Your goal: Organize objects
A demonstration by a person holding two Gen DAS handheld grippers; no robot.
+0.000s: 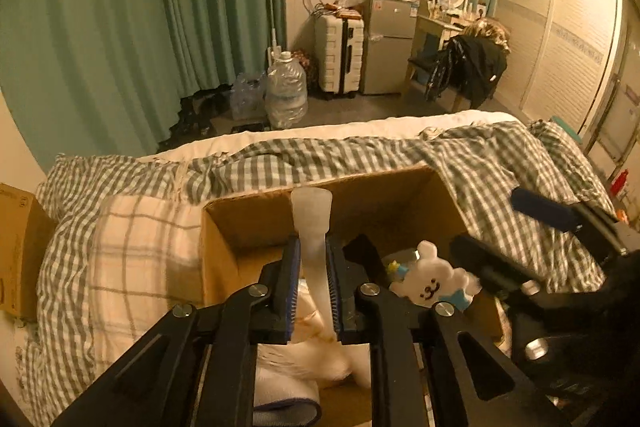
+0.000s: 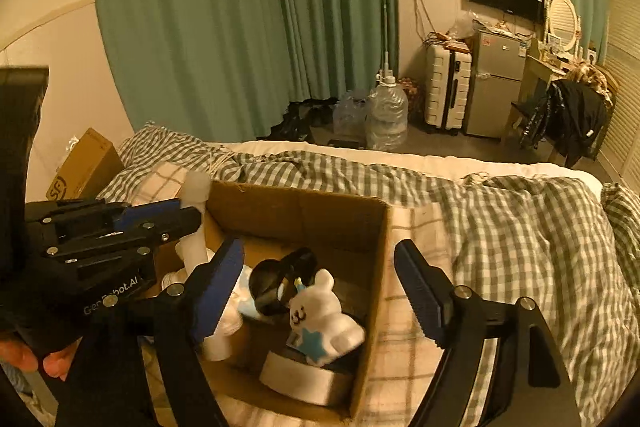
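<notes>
Your left gripper (image 1: 313, 281) pinches a translucent white tube (image 1: 312, 223) above the cardboard box (image 2: 376, 267) rim; right gripper (image 2: 318, 291) fingers spread over the bear figurine (image 2: 324, 319).

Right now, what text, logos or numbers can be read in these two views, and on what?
"GenRobot.AI": on the left hand-held gripper, partly hidden by a screw.
"SF": round logo on the side box.
Fridge stickers: too small.
Wardrobe band: too blurred.

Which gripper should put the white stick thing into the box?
Left, I think. The left gripper is already shut on the stick, right above the box. The right gripper is open and empty.
</notes>
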